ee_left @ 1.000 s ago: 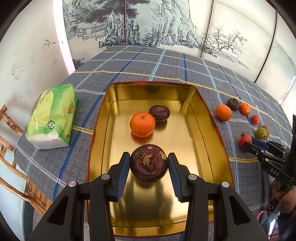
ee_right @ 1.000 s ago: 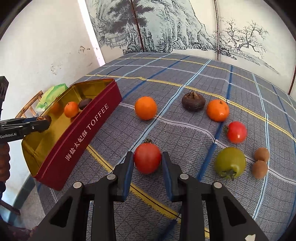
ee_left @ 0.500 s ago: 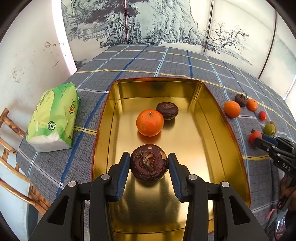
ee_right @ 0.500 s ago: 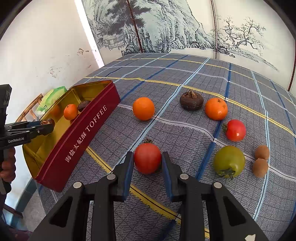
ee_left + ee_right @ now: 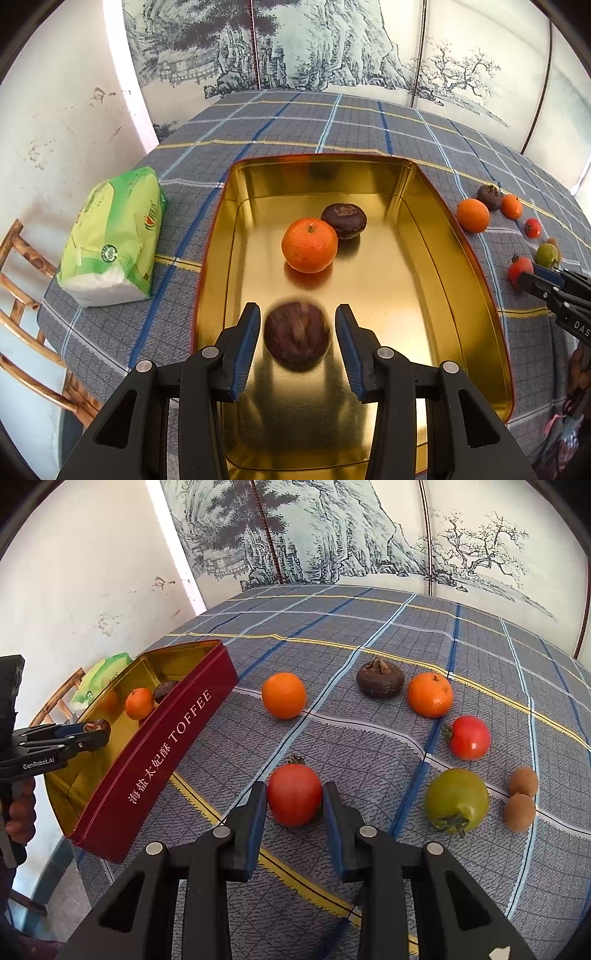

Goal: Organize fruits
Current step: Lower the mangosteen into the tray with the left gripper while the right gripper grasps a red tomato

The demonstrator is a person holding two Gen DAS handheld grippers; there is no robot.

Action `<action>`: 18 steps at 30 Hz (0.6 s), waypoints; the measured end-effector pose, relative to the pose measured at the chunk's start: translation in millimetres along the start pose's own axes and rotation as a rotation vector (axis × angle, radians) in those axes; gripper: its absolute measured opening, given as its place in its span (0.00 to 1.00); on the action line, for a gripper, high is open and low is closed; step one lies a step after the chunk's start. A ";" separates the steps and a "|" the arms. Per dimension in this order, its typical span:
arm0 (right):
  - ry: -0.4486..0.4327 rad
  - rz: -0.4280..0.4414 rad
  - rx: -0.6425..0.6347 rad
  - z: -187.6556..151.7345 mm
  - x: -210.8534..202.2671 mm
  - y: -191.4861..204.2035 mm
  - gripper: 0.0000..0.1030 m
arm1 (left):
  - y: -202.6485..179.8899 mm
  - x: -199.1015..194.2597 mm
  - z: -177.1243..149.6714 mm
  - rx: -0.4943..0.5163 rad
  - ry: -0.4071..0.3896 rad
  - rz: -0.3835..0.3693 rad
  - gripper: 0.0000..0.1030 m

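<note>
While the left gripper [image 5: 298,338] is held over the gold tin [image 5: 458,258], its fingers [image 5: 246,343] are spread apart. A dark brown fruit [image 5: 297,336] is seen between them, blurred, with a gap on each side, so it is not gripped. Whether it rests on the tin floor cannot be told. Farther in the tin, an orange [image 5: 309,245] is seen touching a second dark fruit [image 5: 344,220].

A red tomato [image 5: 294,794] is found on the table [image 5: 369,627], between the fingers [image 5: 255,819] of the right gripper [image 5: 294,814]. Those fingers are set close on both sides of the tomato, but whether they press on it cannot be told.

More fruit is laid out on the checked cloth: an orange [image 5: 284,695] near the tin's red side, a brown fruit [image 5: 379,681] just beside another orange [image 5: 430,695], a second red tomato [image 5: 470,737], a green tomato [image 5: 456,800], and two small brown balls [image 5: 521,801] touching each other.

A green tissue pack [image 5: 114,236] is seen on the table, left of the tin.
</note>
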State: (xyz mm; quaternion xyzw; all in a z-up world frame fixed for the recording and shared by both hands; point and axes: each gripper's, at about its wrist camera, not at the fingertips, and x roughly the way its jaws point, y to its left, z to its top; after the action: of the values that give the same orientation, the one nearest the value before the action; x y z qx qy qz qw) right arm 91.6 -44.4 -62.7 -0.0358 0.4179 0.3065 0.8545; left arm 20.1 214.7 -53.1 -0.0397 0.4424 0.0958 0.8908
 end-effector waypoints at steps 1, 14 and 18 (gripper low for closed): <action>0.001 -0.001 0.000 0.0 0.1 0.0 0.27 | 0.1 -1.3 0.0 0.001 -0.004 0.002 0.43; 0.002 -0.009 -0.006 -0.2 0.6 -0.4 0.27 | -2.6 -22.0 -1.6 0.016 -0.066 0.046 0.62; 0.008 -0.021 -0.022 0.9 0.1 4.1 0.27 | -4.4 -31.5 -2.4 0.026 -0.089 0.060 0.64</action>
State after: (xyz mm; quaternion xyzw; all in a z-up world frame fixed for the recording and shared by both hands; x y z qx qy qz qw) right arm 90.0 -40.7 -61.4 -0.0509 0.4177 0.3017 0.8555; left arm 0.5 205.7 -29.6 -0.0106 0.4045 0.1183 0.9068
